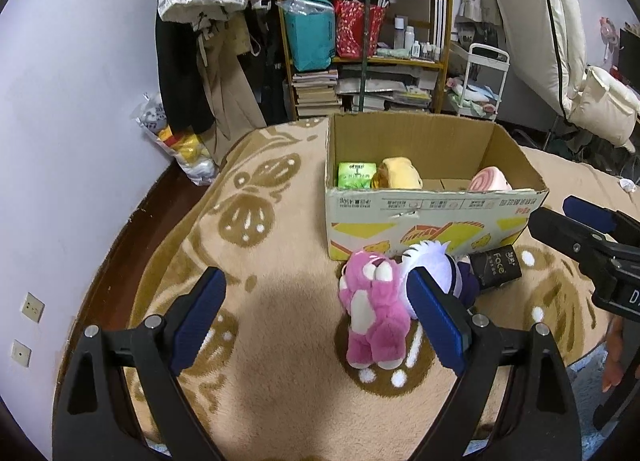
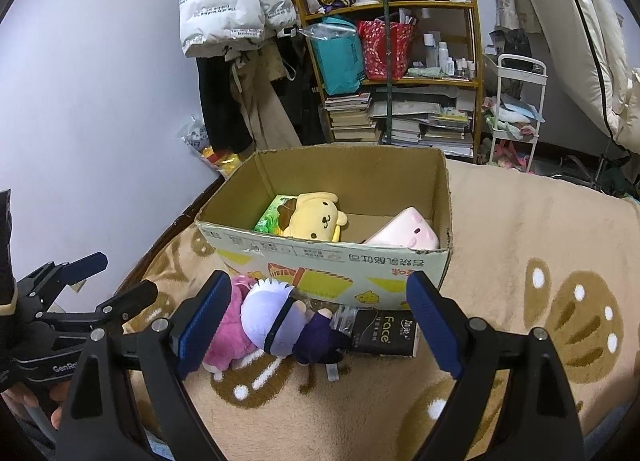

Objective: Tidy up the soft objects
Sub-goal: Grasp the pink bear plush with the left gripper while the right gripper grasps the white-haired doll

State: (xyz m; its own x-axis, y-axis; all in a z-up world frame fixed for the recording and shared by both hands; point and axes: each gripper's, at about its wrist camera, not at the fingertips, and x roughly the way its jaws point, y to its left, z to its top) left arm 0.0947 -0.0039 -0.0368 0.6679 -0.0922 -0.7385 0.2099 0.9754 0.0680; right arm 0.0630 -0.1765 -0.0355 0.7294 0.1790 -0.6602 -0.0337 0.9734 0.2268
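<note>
A pink plush bear [image 1: 374, 311] [image 2: 230, 331] lies on the beige blanket in front of an open cardboard box [image 1: 432, 217] [image 2: 332, 261]. Beside it lie a white-haired purple doll [image 1: 436, 267] [image 2: 288, 325] and a black "Face" tissue pack [image 1: 496, 265] [image 2: 384, 331]. In the box are a green tissue pack [image 1: 354, 175] [image 2: 274, 213], a yellow dog plush [image 1: 398, 173] [image 2: 316, 217] and a pink plush [image 1: 490, 181] [image 2: 408, 231]. My left gripper [image 1: 316, 317] is open and empty, the bear just inside its right finger. My right gripper [image 2: 320, 321] is open and empty above the doll.
The blanket [image 1: 260, 341] [image 2: 520, 261] covers a bed beside a lilac wall. A cluttered wooden shelf [image 1: 360, 41] [image 2: 392, 61], hanging coats [image 1: 208, 21], a white cart [image 2: 516, 113] and a bag of toys [image 1: 180, 145] stand behind. The other gripper shows at each view's edge [image 1: 592, 245] [image 2: 60, 301].
</note>
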